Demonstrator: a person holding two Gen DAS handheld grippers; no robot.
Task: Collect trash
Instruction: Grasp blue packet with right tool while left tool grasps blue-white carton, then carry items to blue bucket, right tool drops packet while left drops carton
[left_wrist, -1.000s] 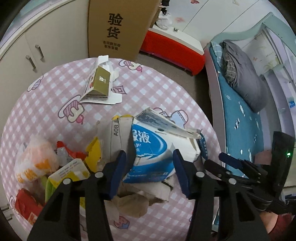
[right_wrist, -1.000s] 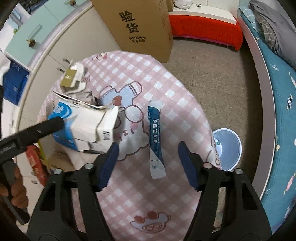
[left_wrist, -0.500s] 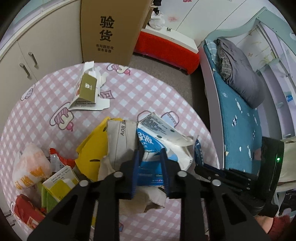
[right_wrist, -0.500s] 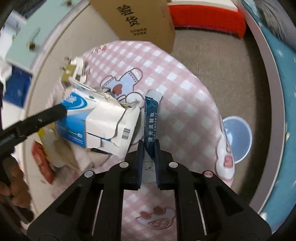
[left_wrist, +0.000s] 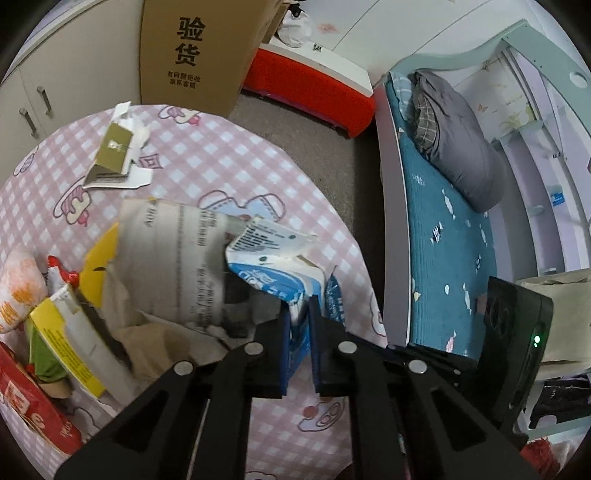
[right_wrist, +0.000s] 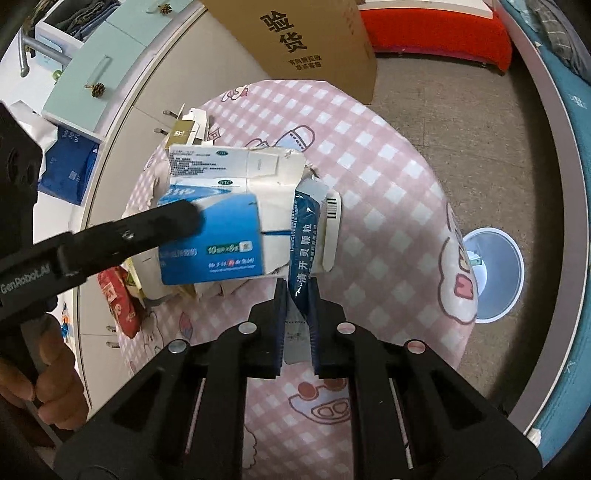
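Observation:
A torn blue-and-white medicine box (left_wrist: 266, 280) hangs just above the pink checked table (left_wrist: 221, 162). My left gripper (left_wrist: 298, 314) has its pads on the box's lower corner, and its jaws are still closing on it. In the right wrist view the same box (right_wrist: 221, 236) is held up, with a left finger (right_wrist: 162, 221) across its blue face. My right gripper (right_wrist: 298, 291) is shut on the lower end of a dark blue sachet (right_wrist: 304, 236), which stands up against the box's right side. The sachet (left_wrist: 334, 299) also shows beside the box in the left wrist view.
More trash lies at the table's left: a brown printed carton (left_wrist: 170, 258), a yellow box (left_wrist: 62, 332), a red pack (left_wrist: 29, 406) and a torn gold box (left_wrist: 114, 147). A tall cardboard box (left_wrist: 192, 51) stands behind. A white bin (right_wrist: 491, 273) sits on the floor right of the table, near the bed (left_wrist: 443, 240).
Both grippers went from wide open to closed: the left on the blue-and-white box, the right on the sachet. Both items have come up off the table, and the box has moved right.

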